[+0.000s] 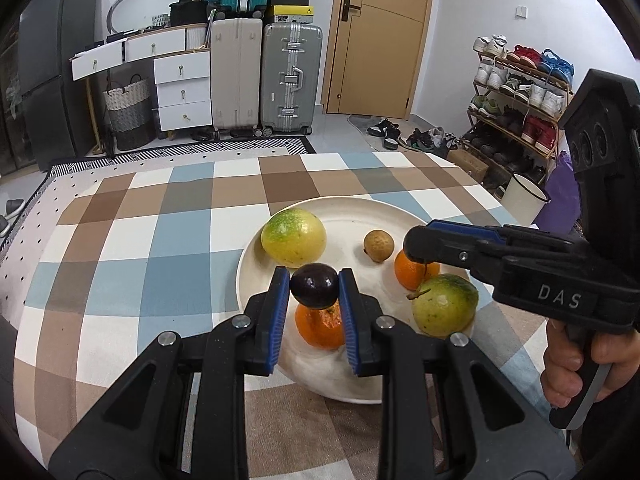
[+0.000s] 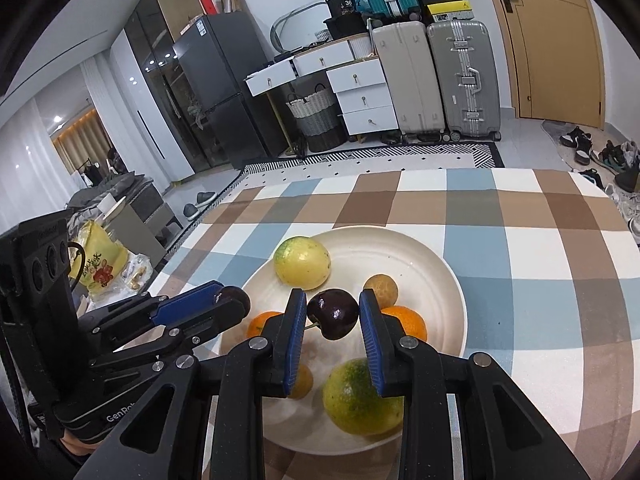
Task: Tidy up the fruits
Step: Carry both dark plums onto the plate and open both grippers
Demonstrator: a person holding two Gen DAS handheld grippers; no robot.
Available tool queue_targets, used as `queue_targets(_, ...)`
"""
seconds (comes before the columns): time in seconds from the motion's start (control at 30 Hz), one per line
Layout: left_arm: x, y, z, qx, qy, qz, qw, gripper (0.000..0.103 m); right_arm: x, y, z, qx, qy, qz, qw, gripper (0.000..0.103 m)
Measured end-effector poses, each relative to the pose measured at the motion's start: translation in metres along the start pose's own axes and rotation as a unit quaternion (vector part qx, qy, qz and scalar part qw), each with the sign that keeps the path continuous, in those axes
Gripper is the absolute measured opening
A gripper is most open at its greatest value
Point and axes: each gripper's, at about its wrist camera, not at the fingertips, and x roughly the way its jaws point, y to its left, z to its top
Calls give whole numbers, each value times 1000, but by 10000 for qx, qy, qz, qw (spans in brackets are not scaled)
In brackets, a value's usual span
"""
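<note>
Left wrist view: fingers of the left gripper are clamped on a dark purple fruit, held over the near side of the white plate. A tangerine lies directly below, half hidden by the blue pads. Also on the plate are a longan and two green-yellow fruits. The right gripper comes in side-on from the right. Its tip looks closed and a thin stem hangs under it, but what it holds is hard to make out.

Right wrist view: the right gripper's pads pinch a dark cherry above the plate's middle, stem pointing left. A small yellow-orange fruit is mostly hidden behind the left-hand finger, kind unclear. The left gripper shows at lower left, its fruit only a dark edge at the tip. The plate sits on a checked tablecloth.
</note>
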Motion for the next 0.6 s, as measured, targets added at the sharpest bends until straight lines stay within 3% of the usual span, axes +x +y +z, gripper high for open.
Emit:
queue_targets(0.27, 2, 4, 1, -114, 35, 99, 9999, 26, 6, -2, 4, 22, 1, -16, 10000, 28)
queue_targets(0.33, -3, 5, 1, -125, 4, 104, 9999, 36, 3, -3, 4, 22, -18, -45, 10000, 29)
queue_targets(0.43, -14, 5, -2, -152, -95, 86, 9998, 52, -4, -4, 1, -23, -54, -101, 9999, 42)
queue_targets(0.5, -22, 5, -4, -163, -128, 145, 9997, 70, -11, -5, -2, -18, -96, -134, 9999, 50)
queue_targets(0.6, -41, 5, -10, -216, -269, 224, 9992, 83, -21, -8, -8, 21, -61, -156, 9999, 66)
